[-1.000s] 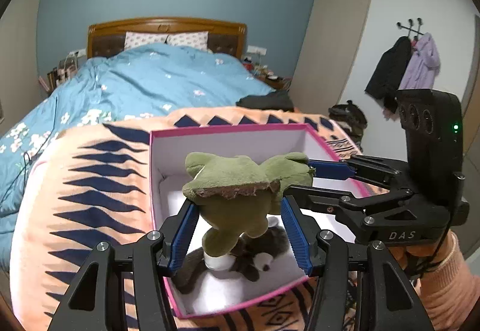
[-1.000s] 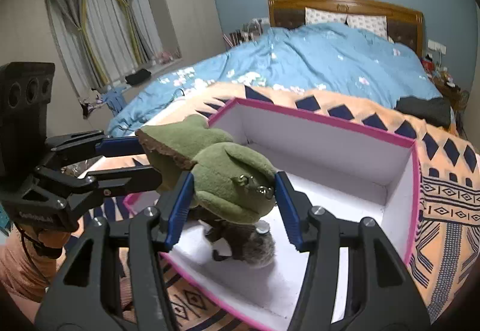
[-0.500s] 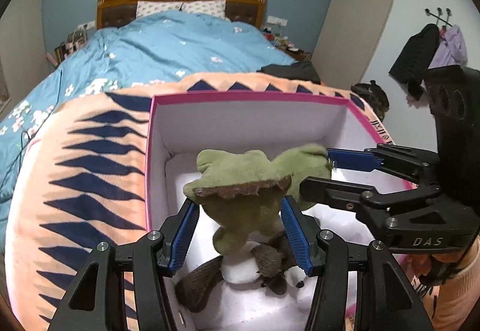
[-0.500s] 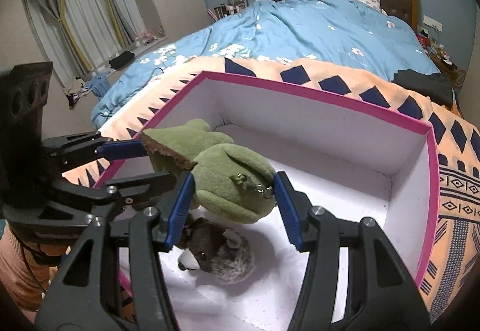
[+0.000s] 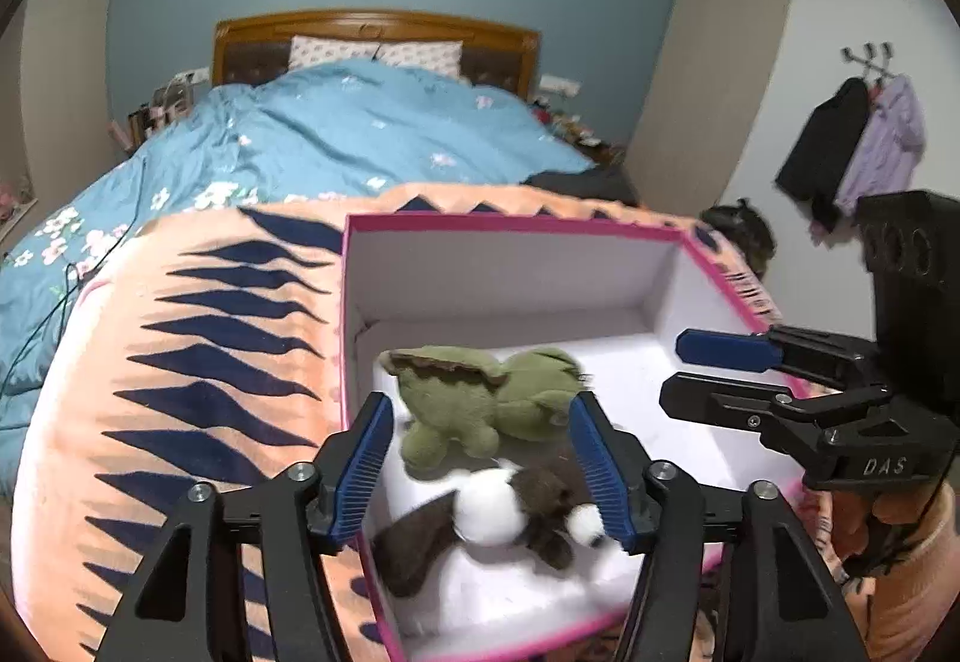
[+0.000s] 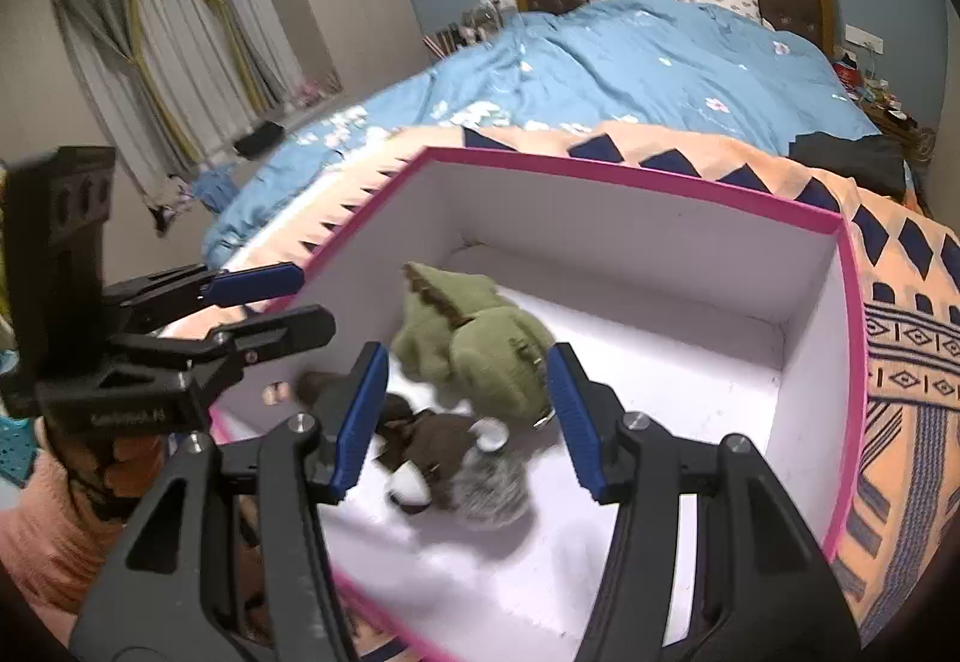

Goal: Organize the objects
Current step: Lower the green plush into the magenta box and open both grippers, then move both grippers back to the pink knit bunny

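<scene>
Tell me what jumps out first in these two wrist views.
The pink-rimmed white box on the orange zigzag blanket dominates, with a green plush toy lying loose inside on a brown-and-white plush. The left gripper and right gripper both frame the toys with open jaws. A blue duvet lies behind.

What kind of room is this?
A bedroom, most likely: there's a big bed with pillows and a wooden headboard, curtains at a window, and coats hanging on wall hooks.

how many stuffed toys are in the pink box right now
2. The green stuffed toy lies on the floor of the pink box, and the brown stuffed toy lies beside it at the near end. No others show.
</scene>
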Action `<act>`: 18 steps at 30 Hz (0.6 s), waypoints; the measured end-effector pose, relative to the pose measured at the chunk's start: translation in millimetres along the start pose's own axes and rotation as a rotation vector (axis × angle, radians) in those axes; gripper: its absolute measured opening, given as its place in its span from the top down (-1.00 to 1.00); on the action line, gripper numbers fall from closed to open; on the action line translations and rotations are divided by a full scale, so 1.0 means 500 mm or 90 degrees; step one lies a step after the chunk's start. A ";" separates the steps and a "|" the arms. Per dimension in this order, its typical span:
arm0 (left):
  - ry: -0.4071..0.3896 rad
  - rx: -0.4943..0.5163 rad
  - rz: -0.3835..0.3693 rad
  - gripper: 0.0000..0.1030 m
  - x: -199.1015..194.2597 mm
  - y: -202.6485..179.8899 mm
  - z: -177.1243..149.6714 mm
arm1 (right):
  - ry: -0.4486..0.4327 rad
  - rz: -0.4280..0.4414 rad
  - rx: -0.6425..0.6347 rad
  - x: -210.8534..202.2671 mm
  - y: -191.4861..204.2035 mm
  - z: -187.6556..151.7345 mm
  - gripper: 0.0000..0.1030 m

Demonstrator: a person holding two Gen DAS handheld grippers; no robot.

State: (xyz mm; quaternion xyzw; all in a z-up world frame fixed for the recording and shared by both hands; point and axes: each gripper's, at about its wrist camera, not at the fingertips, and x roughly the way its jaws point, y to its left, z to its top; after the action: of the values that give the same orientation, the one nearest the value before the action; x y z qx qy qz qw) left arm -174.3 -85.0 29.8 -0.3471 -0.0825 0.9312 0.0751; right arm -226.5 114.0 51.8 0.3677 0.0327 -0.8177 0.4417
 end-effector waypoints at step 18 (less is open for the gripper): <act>-0.092 0.023 -0.092 -0.48 -0.241 -0.044 -0.108 | -0.114 0.094 -0.086 -0.255 0.132 -0.178 -0.16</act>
State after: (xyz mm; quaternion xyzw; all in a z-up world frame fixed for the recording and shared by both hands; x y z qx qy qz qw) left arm -47.2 -81.8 70.5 -0.2704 -0.0958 0.9474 0.1422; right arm -83.1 196.7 85.1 0.2638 0.0209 -0.8084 0.5258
